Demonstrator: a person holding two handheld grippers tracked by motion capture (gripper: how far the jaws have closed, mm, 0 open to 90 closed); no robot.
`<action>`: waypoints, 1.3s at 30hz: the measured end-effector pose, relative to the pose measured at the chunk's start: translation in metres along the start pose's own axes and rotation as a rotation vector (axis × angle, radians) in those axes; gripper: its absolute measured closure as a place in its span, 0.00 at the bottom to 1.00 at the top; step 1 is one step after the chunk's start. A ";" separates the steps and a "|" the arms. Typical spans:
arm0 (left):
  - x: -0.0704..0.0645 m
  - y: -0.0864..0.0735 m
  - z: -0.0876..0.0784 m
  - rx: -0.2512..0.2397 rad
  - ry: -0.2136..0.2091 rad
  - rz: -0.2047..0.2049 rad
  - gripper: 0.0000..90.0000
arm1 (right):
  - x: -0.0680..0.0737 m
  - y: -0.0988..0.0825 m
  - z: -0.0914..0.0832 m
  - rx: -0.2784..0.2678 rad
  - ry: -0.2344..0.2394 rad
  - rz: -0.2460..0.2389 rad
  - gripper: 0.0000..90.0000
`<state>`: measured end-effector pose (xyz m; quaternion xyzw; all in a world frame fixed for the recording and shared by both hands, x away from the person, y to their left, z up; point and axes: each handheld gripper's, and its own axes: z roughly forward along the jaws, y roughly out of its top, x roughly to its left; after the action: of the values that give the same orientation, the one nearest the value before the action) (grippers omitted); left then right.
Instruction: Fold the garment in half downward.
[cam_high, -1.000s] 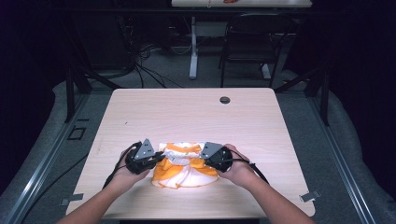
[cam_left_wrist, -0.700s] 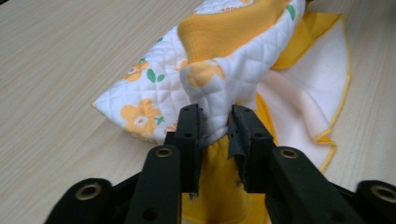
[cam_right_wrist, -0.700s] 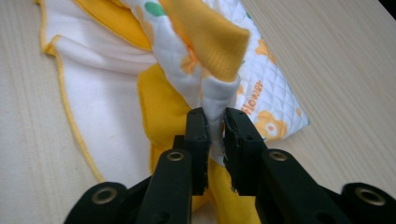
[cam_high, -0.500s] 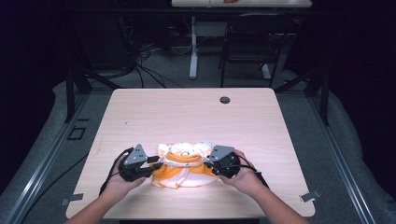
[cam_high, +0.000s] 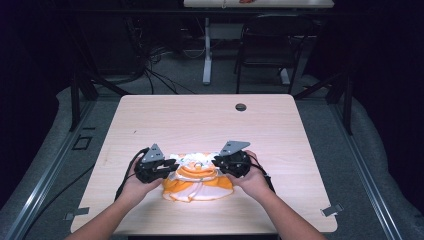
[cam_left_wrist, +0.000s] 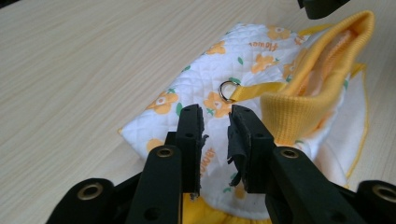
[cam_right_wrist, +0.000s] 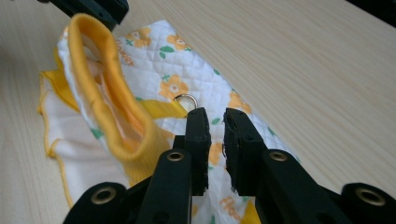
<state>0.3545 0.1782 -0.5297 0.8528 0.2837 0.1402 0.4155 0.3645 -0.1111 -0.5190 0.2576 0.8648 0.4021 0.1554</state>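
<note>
The tabletop (cam_high: 210, 120) is brightly and evenly lit from above, while the room around it sinks into near black. Shadows are soft. The high view is slightly grainy; both gripper views are sharp close up, softening toward the tabletop's far edge.

The garment (cam_left_wrist: 243, 74) is white quilted cloth printed with orange flowers, small green leaves and orange lettering. Its ribbed cuff (cam_left_wrist: 299, 109) is plain yellow-orange, the thin white skirt part (cam_right_wrist: 79, 140) is edged in yellow, and a yellow strap runs to a silver ring (cam_left_wrist: 227, 89). The surface (cam_high: 200, 120) is pale wood grain. Both tools (cam_left_wrist: 215, 126) (cam_right_wrist: 215, 123) are black.
</note>
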 end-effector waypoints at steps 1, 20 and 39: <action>0.000 0.000 0.000 0.000 0.000 0.000 0.82 | 0.000 0.000 0.000 0.000 0.000 0.000 0.88; -0.021 -0.027 0.015 0.099 -0.039 0.064 0.81 | 0.030 -0.033 0.012 0.113 0.144 -0.032 0.86; -0.026 -0.029 0.005 0.071 -0.115 -0.013 0.54 | 0.034 -0.049 0.016 0.136 0.162 0.020 0.85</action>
<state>0.3256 0.1735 -0.5555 0.8719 0.2696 0.0782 0.4013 0.3289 -0.1083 -0.5691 0.2428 0.8972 0.3634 0.0633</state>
